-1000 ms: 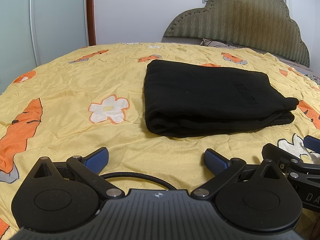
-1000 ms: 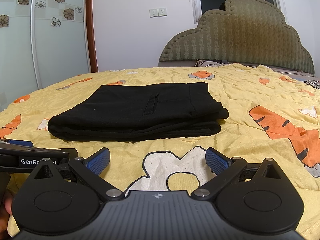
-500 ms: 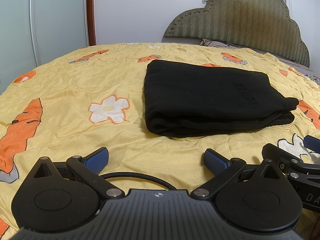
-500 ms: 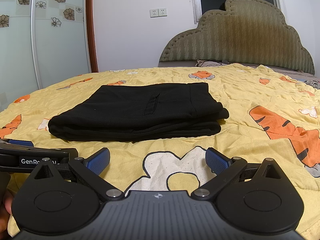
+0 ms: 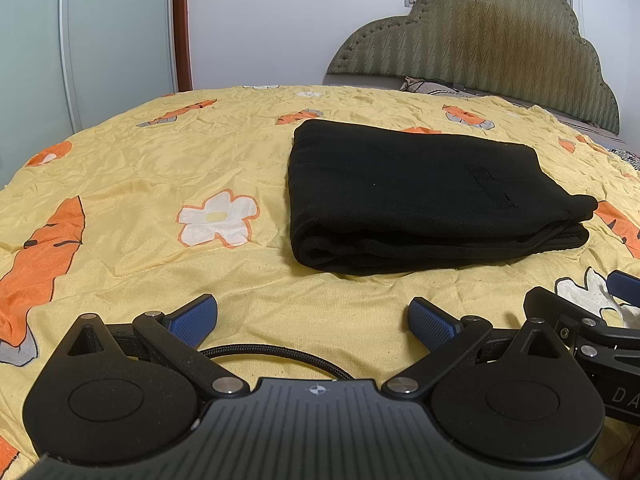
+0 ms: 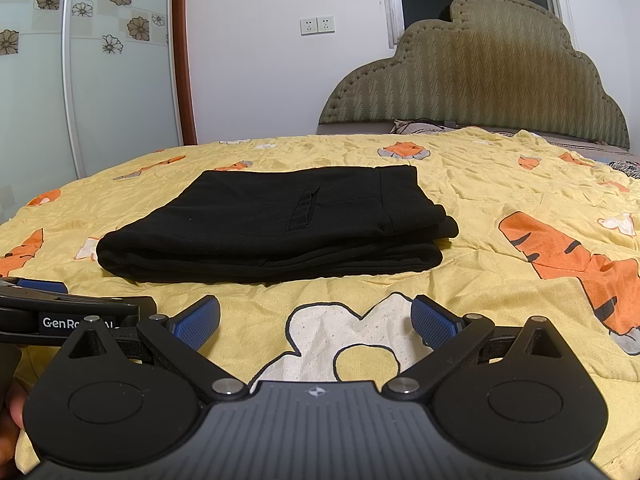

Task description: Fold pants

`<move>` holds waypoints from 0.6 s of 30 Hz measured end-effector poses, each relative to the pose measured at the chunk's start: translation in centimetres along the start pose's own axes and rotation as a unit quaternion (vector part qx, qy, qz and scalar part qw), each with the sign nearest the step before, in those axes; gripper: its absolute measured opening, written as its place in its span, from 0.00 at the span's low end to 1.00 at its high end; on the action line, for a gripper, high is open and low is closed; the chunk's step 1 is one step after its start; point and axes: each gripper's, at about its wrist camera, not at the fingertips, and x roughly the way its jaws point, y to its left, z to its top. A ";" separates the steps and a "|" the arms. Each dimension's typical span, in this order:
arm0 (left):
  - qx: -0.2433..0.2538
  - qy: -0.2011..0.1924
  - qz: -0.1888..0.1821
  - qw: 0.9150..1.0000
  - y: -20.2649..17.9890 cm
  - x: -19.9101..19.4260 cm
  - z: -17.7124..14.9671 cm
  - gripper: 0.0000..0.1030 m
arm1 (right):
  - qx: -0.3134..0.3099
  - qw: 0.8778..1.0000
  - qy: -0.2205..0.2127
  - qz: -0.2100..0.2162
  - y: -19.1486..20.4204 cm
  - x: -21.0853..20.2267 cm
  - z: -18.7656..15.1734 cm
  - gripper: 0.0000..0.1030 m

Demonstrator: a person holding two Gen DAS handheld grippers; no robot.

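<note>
The black pants (image 5: pixel 420 200) lie folded into a neat, thick rectangle near the middle of the bed (image 5: pixel 160 184), stacked layers facing the near edge, while the left claw (image 5: pixel 314 318) and right claw (image 6: pixel 316 320) hover spread and empty.

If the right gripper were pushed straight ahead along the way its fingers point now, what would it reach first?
Most likely the folded black pants. The right gripper is open and empty, low over the yellow bedspread, and the pants' near layered edge lies ahead across bare sheet. If it points slightly downward, it would touch the bedspread first.
</note>
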 end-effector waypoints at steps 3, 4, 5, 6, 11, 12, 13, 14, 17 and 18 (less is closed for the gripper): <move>0.000 0.000 0.000 1.000 0.0 0.0 0.0 1.00 | 0.000 1.000 0.000 0.000 0.0 0.0 0.0 0.99; 0.000 0.000 0.000 1.000 0.0 0.0 0.0 1.00 | 0.000 1.000 0.000 0.000 0.0 0.0 0.0 0.99; 0.000 0.000 0.000 1.000 0.0 0.0 0.0 1.00 | 0.000 1.000 0.000 0.000 0.0 0.0 0.0 0.99; 0.000 0.000 0.000 1.000 0.0 0.0 0.0 1.00 | 0.000 1.000 0.000 0.000 0.0 0.0 0.0 0.99; 0.000 0.001 0.000 1.000 0.1 0.1 0.1 1.00 | -0.001 1.000 0.000 0.000 0.0 0.0 0.0 0.99; 0.000 0.001 0.000 1.000 0.1 0.1 0.1 1.00 | -0.001 1.000 0.000 0.000 0.0 0.0 0.0 0.99; 0.000 0.001 0.000 1.000 0.1 0.1 0.1 1.00 | -0.001 1.000 0.000 0.000 0.0 0.0 0.0 0.99; 0.000 0.002 0.000 1.000 0.2 0.1 0.1 1.00 | 0.000 1.000 0.000 0.000 0.0 0.0 0.0 0.99; -0.001 0.004 -0.004 1.000 0.4 0.3 0.2 1.00 | 0.000 1.000 0.003 0.000 0.1 0.1 0.2 0.99; 0.000 0.004 -0.004 1.000 0.5 0.3 0.2 1.00 | 0.000 1.000 0.004 0.000 0.1 0.2 0.2 0.99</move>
